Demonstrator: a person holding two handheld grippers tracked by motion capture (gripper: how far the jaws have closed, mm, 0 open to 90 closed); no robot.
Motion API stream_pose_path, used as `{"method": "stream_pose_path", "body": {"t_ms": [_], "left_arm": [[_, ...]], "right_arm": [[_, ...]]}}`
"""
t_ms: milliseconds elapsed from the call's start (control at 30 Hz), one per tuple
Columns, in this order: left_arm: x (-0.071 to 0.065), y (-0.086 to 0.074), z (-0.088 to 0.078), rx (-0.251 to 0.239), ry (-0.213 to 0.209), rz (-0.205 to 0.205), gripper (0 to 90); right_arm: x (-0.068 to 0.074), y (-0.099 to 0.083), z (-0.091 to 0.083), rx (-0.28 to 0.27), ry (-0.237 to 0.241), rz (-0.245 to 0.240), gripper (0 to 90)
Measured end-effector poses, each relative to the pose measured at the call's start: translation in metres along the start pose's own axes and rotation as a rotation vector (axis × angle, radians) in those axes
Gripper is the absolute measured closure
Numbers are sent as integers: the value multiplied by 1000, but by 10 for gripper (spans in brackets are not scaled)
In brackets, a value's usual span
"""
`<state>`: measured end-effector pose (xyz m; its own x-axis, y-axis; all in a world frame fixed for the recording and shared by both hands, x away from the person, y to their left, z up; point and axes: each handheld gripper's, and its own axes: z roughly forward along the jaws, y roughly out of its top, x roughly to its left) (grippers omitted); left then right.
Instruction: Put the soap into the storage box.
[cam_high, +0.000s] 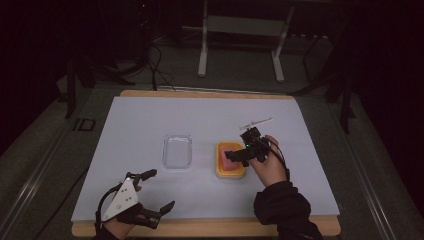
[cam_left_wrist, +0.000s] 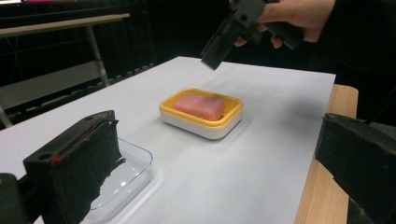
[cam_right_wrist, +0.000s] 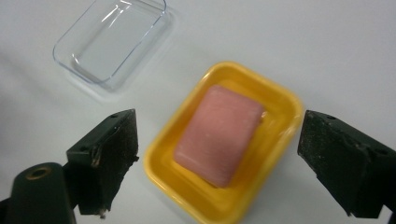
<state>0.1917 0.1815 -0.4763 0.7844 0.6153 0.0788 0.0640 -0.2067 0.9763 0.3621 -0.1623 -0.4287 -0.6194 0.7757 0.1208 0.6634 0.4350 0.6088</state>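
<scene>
At the near edge of the white-covered table (cam_high: 150, 115), the left gripper (cam_high: 159, 189) is held wide open with nothing between its jaws. Farther in, a clear rectangular plastic lid (cam_high: 177, 151) is seen lying flat just left of a yellow rectangular soap dish (cam_high: 230, 160), in which a pink bar of soap (cam_right_wrist: 218, 134) is resting. The right gripper (cam_high: 239, 154) is held above the dish, its jaws spread wide to either side and empty, and a thin white stick (cam_high: 255, 122) is seen beyond it.
</scene>
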Motion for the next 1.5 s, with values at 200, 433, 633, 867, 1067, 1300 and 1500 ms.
{"method": "stream_pose_path", "body": {"t_ms": [200, 433, 633, 867, 1067, 1300, 1500], "left_arm": [[1, 0, 0, 2, 7, 1, 6], [1, 0, 0, 3, 12, 4, 6], [1, -1, 0, 5, 14, 5, 6], [1, -1, 0, 7, 14, 9, 6], [1, -1, 0, 9, 12, 9, 6], [0, 0, -1, 4, 12, 9, 5], [0, 0, -1, 5, 11, 8, 6]], "right_arm": [[-13, -6, -20, -64, 8, -61, 121], [-33, -22, -38, -165, -16, -81, 135], [-47, -42, -45, -193, -29, -115, 137], [-63, -64, -50, -211, -82, -81, 137], [-68, -85, -52, -232, -109, -60, 136], [-71, -103, -50, -240, -123, -28, 136], [-71, -113, -54, -243, -136, -20, 136]]}}
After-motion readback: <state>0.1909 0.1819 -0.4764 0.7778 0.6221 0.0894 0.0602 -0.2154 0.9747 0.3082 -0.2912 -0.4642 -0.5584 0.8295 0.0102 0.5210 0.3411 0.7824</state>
